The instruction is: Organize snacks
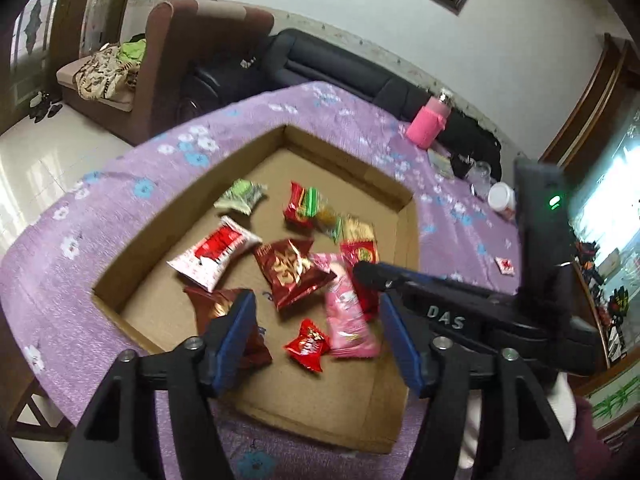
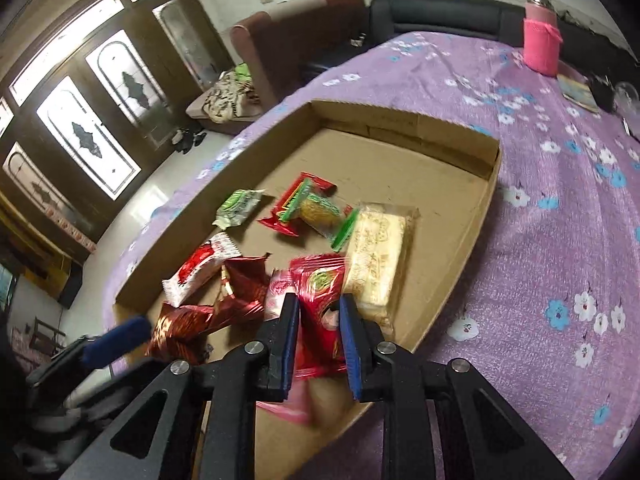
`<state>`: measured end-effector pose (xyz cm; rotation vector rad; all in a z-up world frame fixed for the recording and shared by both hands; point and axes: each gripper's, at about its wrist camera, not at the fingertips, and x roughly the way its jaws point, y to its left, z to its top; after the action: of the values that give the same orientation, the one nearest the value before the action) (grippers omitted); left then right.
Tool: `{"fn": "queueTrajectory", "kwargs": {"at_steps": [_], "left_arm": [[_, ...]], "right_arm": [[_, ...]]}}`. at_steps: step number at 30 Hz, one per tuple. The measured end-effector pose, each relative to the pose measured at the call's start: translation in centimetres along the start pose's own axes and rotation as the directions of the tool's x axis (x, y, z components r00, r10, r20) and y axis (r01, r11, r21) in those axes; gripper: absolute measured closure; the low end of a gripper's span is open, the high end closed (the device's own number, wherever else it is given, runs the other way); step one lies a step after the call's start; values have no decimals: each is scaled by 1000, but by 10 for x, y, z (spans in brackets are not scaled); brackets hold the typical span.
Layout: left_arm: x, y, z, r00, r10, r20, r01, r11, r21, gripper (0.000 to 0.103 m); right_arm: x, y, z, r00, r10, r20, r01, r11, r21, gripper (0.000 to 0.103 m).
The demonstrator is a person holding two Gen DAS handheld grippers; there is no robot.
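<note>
The right blue-padded black tongs [image 2: 319, 344] pinch a crinkly red foil snack packet [image 2: 318, 280] inside the shallow cardboard tray [image 2: 494, 184], the left tongs [image 1: 318, 336] spread empty above it, and I reckon that slick wrapper could slip.

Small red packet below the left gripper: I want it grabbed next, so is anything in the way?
Nothing visible does. The small red packet lies uncovered in the cardboard box ahead of the open left gripper; a pink packet borders it.

Both tongs [image 1: 316, 336] [image 2: 319, 344] are black-framed with blue pads, silver screws, white "DAS" lettering, green light.
</note>
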<state>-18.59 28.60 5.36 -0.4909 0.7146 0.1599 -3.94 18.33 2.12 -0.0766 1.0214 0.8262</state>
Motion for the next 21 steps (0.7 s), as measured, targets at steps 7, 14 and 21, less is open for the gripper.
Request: {"fn": "queueTrajectory", "kwargs": {"at_steps": [7,14,21], "left_arm": [[-22,4,6,999,-7,52,9,999,-52,17],[-19,-32,-4,994,-109,8,108,994,30,14],[-4,-63,-18,989,-139,-52,143,986,82,14]], "right_arm": [[-49,-19,-8,993,-20,114,16,999,34,70],[-138,-138,-26,949,-241,205,183,946,269,60],[-175,-315,-41,931,-348,109,192,723,663,60]]}}
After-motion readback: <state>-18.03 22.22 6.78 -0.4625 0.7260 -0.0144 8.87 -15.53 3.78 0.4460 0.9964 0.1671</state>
